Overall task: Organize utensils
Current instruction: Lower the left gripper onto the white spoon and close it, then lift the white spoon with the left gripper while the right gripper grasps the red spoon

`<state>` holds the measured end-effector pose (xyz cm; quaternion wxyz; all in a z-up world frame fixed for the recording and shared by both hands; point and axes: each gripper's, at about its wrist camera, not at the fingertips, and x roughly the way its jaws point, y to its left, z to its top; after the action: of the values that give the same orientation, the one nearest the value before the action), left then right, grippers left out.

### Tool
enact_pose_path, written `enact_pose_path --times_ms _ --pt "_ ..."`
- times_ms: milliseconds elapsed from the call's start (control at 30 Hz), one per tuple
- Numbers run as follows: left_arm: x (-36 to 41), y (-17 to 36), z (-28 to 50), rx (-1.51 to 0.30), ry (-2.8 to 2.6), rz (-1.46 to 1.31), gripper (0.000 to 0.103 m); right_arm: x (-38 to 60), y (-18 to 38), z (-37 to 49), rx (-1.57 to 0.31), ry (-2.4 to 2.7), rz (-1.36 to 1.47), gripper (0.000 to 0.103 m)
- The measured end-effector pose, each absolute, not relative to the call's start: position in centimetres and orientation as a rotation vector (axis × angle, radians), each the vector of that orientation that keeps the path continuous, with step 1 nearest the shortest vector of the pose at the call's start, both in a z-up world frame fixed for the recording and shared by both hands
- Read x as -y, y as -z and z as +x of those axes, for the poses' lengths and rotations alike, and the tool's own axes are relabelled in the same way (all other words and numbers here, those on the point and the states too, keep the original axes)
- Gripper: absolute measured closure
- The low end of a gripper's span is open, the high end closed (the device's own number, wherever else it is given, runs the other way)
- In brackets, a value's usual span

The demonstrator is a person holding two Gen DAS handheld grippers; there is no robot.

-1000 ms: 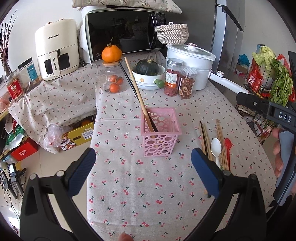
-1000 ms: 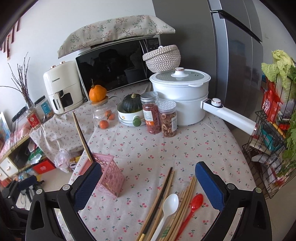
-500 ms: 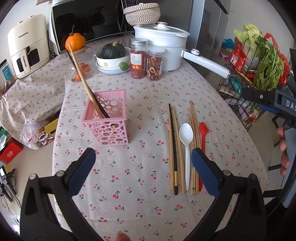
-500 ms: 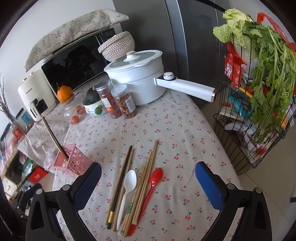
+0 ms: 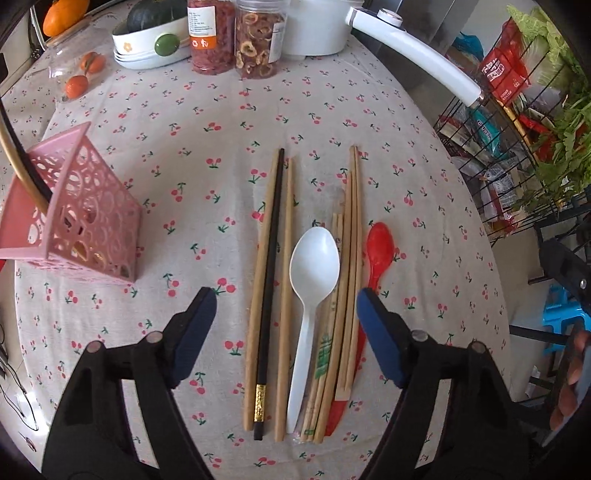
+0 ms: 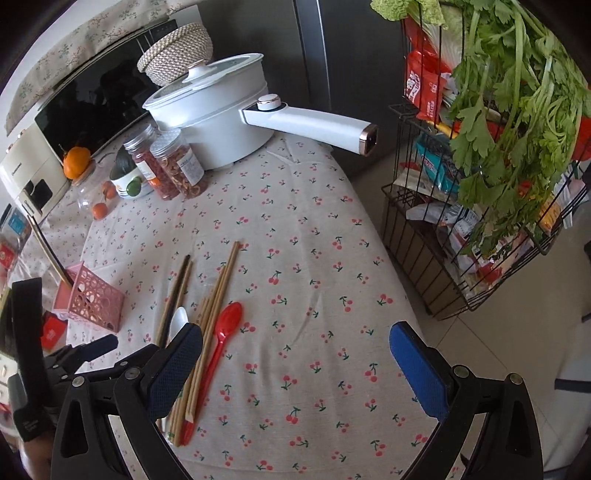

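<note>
The left hand-held gripper (image 5: 286, 308) tilts steeply down over the white spoon (image 5: 312, 288) and chopsticks (image 5: 271, 280), jaws just narrowing (touching nothing). The right hand-held gripper (image 6: 295, 350) hangs wide over bare tabletop (image 6: 314, 258).

Holder (image 5: 70, 218) left of the utensil row (image 5: 306, 295) — jars (image 5: 236, 33) behind, rack (image 6: 480, 206) right of table (image 5: 184, 129)

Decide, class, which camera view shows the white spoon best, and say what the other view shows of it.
The left wrist view: the white spoon lies whole, bowl and handle, among the chopsticks. In the right wrist view only part of its bowl shows; the right tool's finger hides the rest.
</note>
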<state>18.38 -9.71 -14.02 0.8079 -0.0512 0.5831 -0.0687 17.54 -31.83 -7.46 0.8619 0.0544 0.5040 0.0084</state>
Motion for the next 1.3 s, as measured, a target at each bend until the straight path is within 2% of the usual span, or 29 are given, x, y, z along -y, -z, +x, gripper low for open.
enact_pose_path --times_ms 167,233,300,500,567,800,1300 --pt "10.8 15.1 19.2 -1.257 0.172 -0.129 0.038 33.3 8.3 18.1 -1.096 -0.009 0.164 0.001" --pt "11.0 15.5 19.5 -1.264 0.179 -0.136 0.047 33.4 8.5 18.2 -1.107 -0.019 0.169 0.001" --pt "11.2 16.1 20.0 -1.280 0.181 -0.154 0.053 33.4 8.7 18.3 -1.114 -0.024 0.169 0.001" --pt "11.7 16.3 20.9 -1.264 0.152 -0.132 0.055 33.2 9.0 18.4 -1.125 -0.039 0.170 0.001" --pt "11.8 16.3 20.9 -1.268 0.167 -0.129 0.067 33.2 9.1 18.5 -1.130 -0.039 0.168 0.001" --pt "11.3 15.4 20.0 -1.241 0.197 -0.139 0.066 33.1 9.8 19.1 -1.149 -0.046 0.175 0.001" --pt "5.3 9.4 14.9 -1.081 0.271 -0.168 0.067 28.7 13.3 21.0 -1.258 -0.096 0.074 0.001"
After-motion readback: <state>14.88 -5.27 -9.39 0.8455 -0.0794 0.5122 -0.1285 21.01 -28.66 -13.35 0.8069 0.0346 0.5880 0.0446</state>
